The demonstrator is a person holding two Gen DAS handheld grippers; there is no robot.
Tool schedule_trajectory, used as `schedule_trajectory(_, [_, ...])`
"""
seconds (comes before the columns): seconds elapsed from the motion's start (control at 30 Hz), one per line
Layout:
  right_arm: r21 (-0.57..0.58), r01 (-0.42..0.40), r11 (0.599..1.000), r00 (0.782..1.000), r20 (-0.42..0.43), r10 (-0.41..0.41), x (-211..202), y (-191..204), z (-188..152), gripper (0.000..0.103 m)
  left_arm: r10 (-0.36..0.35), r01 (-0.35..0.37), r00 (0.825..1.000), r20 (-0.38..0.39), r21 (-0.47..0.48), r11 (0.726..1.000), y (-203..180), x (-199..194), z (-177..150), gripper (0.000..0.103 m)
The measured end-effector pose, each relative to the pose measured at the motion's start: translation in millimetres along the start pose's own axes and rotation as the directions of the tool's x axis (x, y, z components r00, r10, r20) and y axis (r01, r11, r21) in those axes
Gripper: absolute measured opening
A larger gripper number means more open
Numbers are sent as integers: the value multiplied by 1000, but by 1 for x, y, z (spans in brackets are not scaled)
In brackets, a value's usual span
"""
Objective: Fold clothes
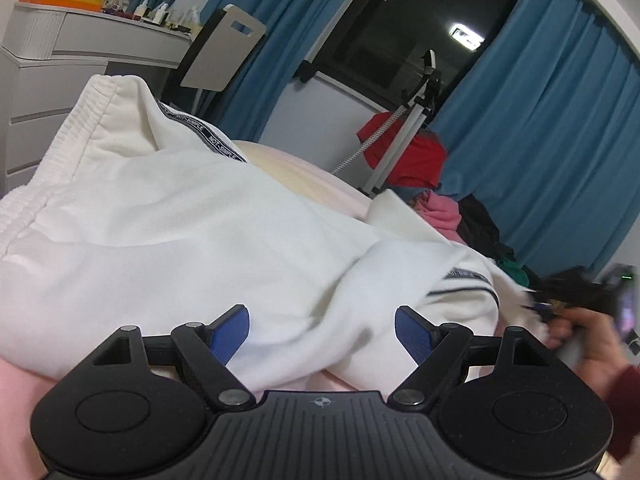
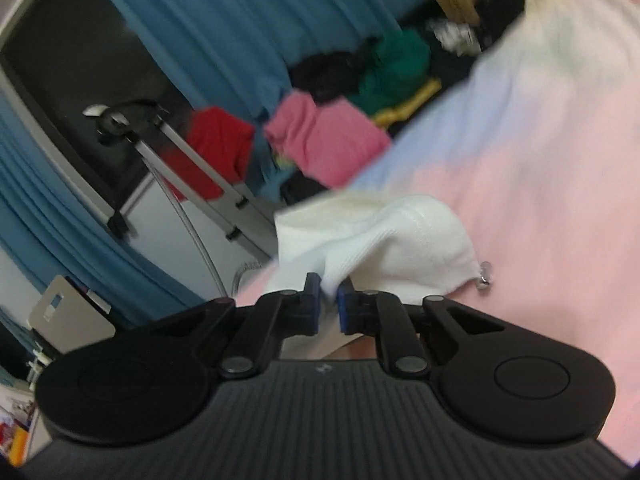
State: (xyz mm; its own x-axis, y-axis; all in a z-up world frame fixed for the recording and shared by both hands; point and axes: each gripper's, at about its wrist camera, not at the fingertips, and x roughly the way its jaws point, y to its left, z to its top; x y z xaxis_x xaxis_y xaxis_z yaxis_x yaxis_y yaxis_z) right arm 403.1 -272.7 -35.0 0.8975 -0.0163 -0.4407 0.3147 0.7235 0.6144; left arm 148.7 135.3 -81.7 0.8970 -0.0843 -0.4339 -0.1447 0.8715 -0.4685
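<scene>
A white garment point(image 1: 208, 220) with a ribbed waistband and a lettered grey stripe lies bunched on a pink bedsheet point(image 1: 16, 392). My left gripper point(image 1: 322, 334) stands open just in front of it, blue pads wide apart, white cloth behind the gap but nothing pinched. In the right wrist view, my right gripper point(image 2: 328, 304) is shut on a ribbed edge of the white garment point(image 2: 384, 236), the cloth squeezed between the blue pads and lifted off the pink bedsheet point(image 2: 540, 200). At the far right of the left wrist view, a hand point(image 1: 592, 344) holds the blurred right gripper.
A heap of clothes point(image 2: 324, 136), red, pink, green, black and yellow, lies past the bed's edge. A steamer stand point(image 1: 404, 136) rises by blue curtains point(image 1: 560, 128) and a dark window. A white dresser point(image 1: 60, 64) with bottles and a chair stand at left.
</scene>
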Motion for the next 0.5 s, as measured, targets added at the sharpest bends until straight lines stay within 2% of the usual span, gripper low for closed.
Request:
schedule_trajectory(0.1, [-20,-27,999,999,38,27,-43,-12,33,11,-5,5,1000,3,-12,1000,2,-8,2,82])
schedule_trajectory(0.23, [-24,-31,999,993,117,33,-108,-35,67,11,-7,8,1000,-8,28,1000,-7,-24,4,82])
schedule_trajectory(0.33, [22,26,999,982,188,-29,-159,-72,81,11,-13,13,1000,-21,37,999,-12,-37,5,82])
schedule_trajectory(0.5, [175,134,975,928,322,-185,-236,-168,77,11,-38,38,996,-82,-2,999,-7,-54,8,82])
